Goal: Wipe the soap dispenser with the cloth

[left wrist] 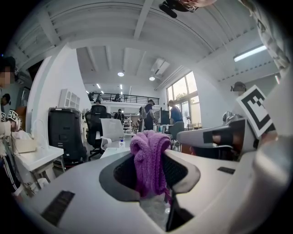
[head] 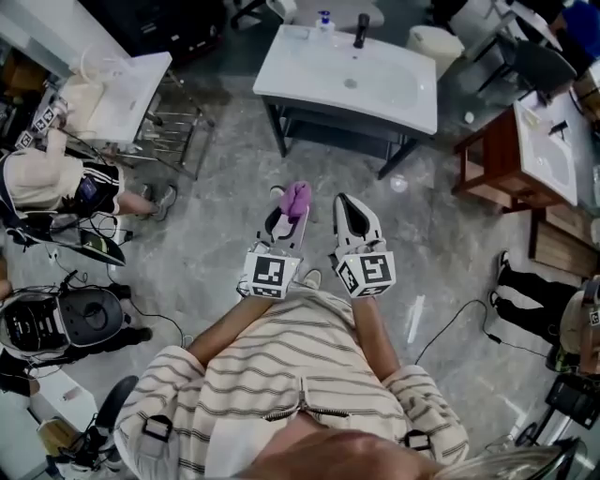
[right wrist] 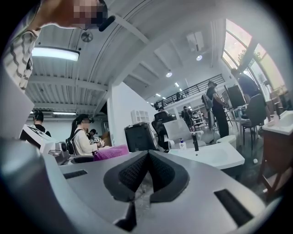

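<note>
My left gripper [head: 291, 208] [left wrist: 151, 171] is shut on a purple cloth [head: 296, 197] [left wrist: 150, 160] that bunches up between its jaws. Beside it, my right gripper [head: 349, 208] [right wrist: 147, 176] is shut with nothing in it; the cloth [right wrist: 111, 151] shows at its left in the right gripper view. Both are held level over the grey floor, well short of the white washbasin [head: 309, 80] [right wrist: 215, 157]. The small soap dispenser [head: 324, 21] [right wrist: 182, 144] [left wrist: 121, 143] with a blue top stands at the basin's back edge, left of the black tap [head: 360, 30] [right wrist: 196, 141].
A second white basin on a metal stand [head: 127, 98] is at the left, and a wooden cabinet with a sink [head: 525, 159] at the right. A seated person [head: 56, 183] and cables lie left; another person's legs [head: 525, 300] are right. A white stool [head: 433, 42] stands by the basin.
</note>
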Demonstrator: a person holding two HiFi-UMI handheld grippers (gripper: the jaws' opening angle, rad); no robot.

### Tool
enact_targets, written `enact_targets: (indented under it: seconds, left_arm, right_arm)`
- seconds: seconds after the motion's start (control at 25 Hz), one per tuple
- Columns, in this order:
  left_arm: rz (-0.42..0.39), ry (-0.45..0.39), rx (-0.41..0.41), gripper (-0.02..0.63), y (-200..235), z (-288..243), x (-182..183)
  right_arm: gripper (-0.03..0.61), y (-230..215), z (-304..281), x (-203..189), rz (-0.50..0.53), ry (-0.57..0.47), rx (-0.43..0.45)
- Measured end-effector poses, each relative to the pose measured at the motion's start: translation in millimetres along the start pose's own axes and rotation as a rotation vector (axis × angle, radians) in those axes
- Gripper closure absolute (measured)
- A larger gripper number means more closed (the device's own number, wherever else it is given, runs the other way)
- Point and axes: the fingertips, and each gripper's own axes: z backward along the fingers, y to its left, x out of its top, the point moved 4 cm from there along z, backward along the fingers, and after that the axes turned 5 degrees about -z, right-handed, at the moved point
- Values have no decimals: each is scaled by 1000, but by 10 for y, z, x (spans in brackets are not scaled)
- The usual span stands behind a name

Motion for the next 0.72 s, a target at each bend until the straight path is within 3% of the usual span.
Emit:
enact_targets:
  seconds: [0.2, 0.72]
  left_arm:
    - [26, -14, 0, 493, 330, -558, 3]
    - [52, -7, -67, 491, 1860, -2364, 313]
  right_arm:
    - [583, -295, -547, 91, 15, 13, 1]
    - [583, -1013, -2731, 635, 0, 26, -66]
